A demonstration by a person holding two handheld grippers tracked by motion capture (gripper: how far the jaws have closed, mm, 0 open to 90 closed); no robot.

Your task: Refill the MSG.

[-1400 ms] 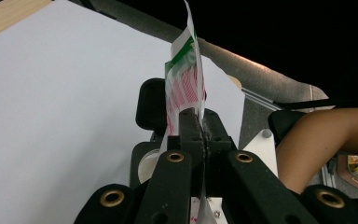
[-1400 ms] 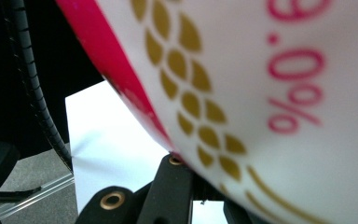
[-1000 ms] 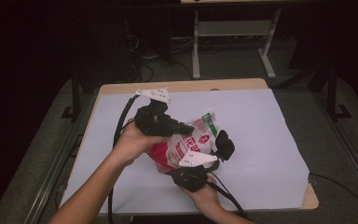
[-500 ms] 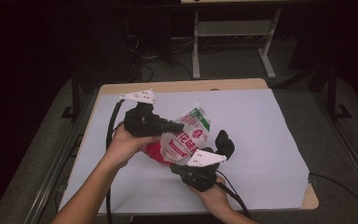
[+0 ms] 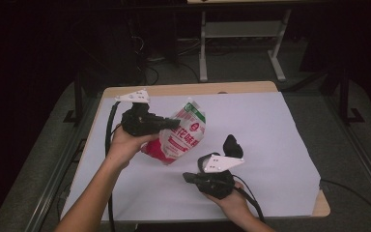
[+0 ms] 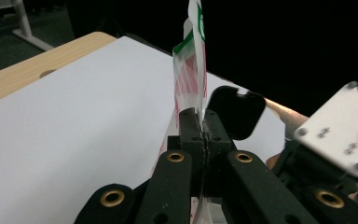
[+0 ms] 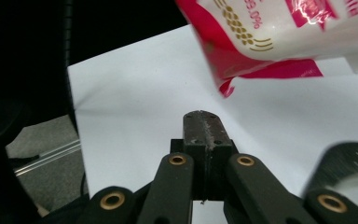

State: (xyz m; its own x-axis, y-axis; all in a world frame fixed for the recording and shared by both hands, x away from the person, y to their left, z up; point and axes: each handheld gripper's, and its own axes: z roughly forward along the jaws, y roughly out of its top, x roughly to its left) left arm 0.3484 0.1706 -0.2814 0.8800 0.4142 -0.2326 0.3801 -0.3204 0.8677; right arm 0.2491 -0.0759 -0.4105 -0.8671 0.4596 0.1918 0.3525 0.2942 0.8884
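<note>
White sheet (image 5: 251, 125) on wooden table (image 5: 198, 89), dark room

Dim lab: paper-covered table (image 5: 270, 125), floor cables (image 5: 149, 72), metal stand (image 5: 241, 34).

Pouch (image 7: 279, 32) cropped by top edge

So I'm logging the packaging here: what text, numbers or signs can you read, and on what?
"花味" on the red and white pouch, in white characters; an unclear character stands before them, high view.
"9.0%", partly cut off, in gold beside a wheat-ear sign on the same pouch, right gripper view.
Green band at the pouch top: print too small to read.
Nothing else carries lettering.
</note>
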